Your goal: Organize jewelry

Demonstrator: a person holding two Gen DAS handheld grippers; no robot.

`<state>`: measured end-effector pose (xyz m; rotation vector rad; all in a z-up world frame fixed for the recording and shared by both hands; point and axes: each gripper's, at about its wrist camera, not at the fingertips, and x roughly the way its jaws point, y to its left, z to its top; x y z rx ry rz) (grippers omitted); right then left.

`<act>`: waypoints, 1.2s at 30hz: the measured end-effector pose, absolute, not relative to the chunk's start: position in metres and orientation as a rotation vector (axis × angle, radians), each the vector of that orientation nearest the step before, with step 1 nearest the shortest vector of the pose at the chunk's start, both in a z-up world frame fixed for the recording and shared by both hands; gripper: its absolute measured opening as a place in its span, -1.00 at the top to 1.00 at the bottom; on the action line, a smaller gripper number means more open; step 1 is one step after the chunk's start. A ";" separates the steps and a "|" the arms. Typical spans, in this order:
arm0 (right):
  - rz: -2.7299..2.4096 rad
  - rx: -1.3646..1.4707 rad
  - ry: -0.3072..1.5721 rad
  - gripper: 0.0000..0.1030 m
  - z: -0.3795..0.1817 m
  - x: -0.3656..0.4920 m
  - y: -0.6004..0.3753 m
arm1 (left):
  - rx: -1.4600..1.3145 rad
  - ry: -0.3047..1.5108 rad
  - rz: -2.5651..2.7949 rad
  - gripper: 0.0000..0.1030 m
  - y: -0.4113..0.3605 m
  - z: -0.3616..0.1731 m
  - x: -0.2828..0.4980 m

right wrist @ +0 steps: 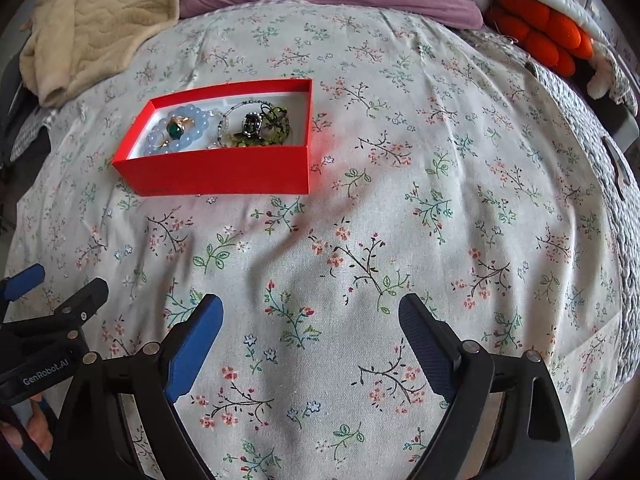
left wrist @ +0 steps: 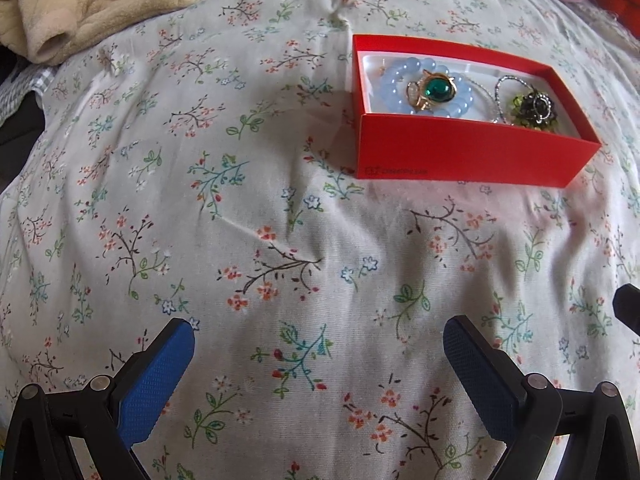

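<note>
Hovering wide open and empty, the left gripper (left wrist: pixel 318 364) and right gripper (right wrist: pixel 310 340) face the shallow red cardboard box (left wrist: pixel 460 152) ahead; judging by the jewellery piled inside, a slow, level approach looks wisest.

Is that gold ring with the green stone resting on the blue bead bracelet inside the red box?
Touching. In the left wrist view, the green-stone ring lies directly on the blue bead bracelet, overlapping its beads with no gap, inside the red box.

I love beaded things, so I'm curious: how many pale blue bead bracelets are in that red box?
1. The pale blue bead bracelet lies at the left end of the red box, ringing a gold piece with a green stone. Another could be hidden under the tangle at the right end.
</note>
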<state>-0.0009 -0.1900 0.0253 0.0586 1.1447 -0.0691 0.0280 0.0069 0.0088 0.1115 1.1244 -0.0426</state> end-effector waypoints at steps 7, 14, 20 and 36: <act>-0.061 0.053 1.152 -0.78 0.023 0.003 -0.185 | 0.105 1.122 -0.055 -0.99 0.006 0.011 0.028; -0.047 0.039 1.155 -0.78 0.022 0.004 -0.180 | 0.110 1.122 -0.060 -0.99 0.006 0.011 0.026; -0.051 0.041 1.154 -0.78 0.022 0.004 -0.181 | 0.111 1.114 -0.067 -0.99 0.006 0.013 0.025; -0.058 0.043 1.147 -0.78 0.023 0.004 -0.183 | 0.106 1.102 -0.081 -0.99 0.005 0.016 0.025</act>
